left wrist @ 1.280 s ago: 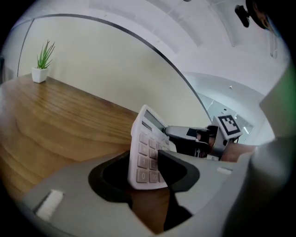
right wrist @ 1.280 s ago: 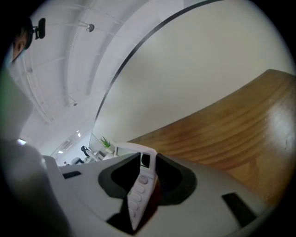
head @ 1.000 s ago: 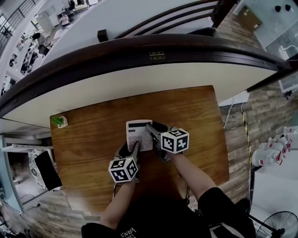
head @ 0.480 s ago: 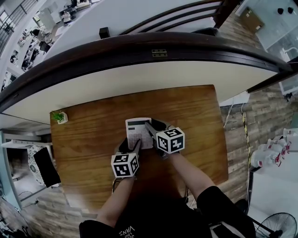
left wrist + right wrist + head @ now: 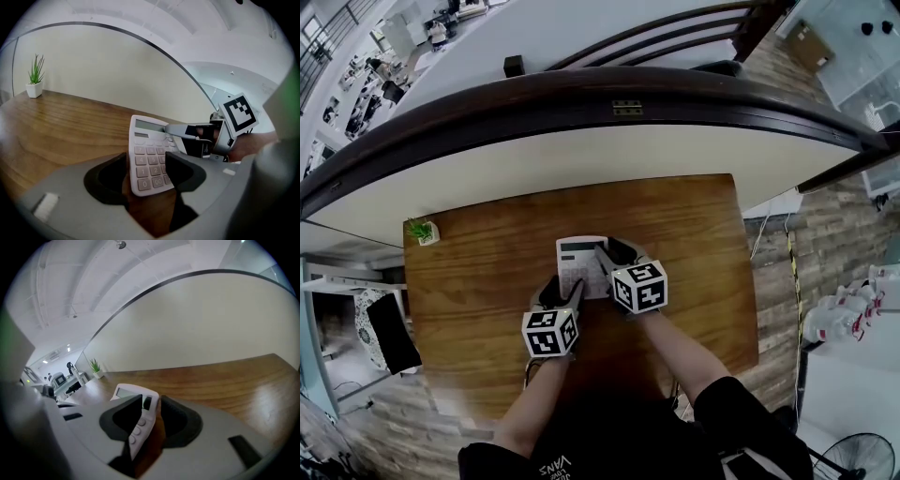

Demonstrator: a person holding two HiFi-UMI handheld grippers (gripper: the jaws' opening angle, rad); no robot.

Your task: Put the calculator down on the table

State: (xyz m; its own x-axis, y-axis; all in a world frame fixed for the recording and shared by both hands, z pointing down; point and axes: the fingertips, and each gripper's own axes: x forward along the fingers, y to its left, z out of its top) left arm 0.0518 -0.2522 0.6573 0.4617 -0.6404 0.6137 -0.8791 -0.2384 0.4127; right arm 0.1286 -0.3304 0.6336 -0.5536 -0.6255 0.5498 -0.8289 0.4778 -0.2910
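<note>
A white calculator [image 5: 579, 262] is at the middle of the brown wooden table [image 5: 478, 291], keys facing up. In the left gripper view the calculator [image 5: 149, 152] looks tilted, its near end between the jaws of my left gripper [image 5: 145, 171], which stand wide with no clear press on it. That left gripper [image 5: 562, 293] comes from the near side. My right gripper [image 5: 610, 258] is shut on the calculator's right edge, and the calculator [image 5: 136, 399] shows edge-on between the jaws of this gripper [image 5: 151, 411]. Whether its underside touches the wood is hidden.
A small potted plant [image 5: 422, 231] stands at the table's far left corner. A curved white partition with a dark rim [image 5: 581, 155] runs along the far edge. The table's right edge [image 5: 748, 281] drops to plank floor. A dark chair [image 5: 389, 333] stands left of the table.
The right gripper's marker cube has turned a little about its own axis. Both hands and the calculator stay in about the same place.
</note>
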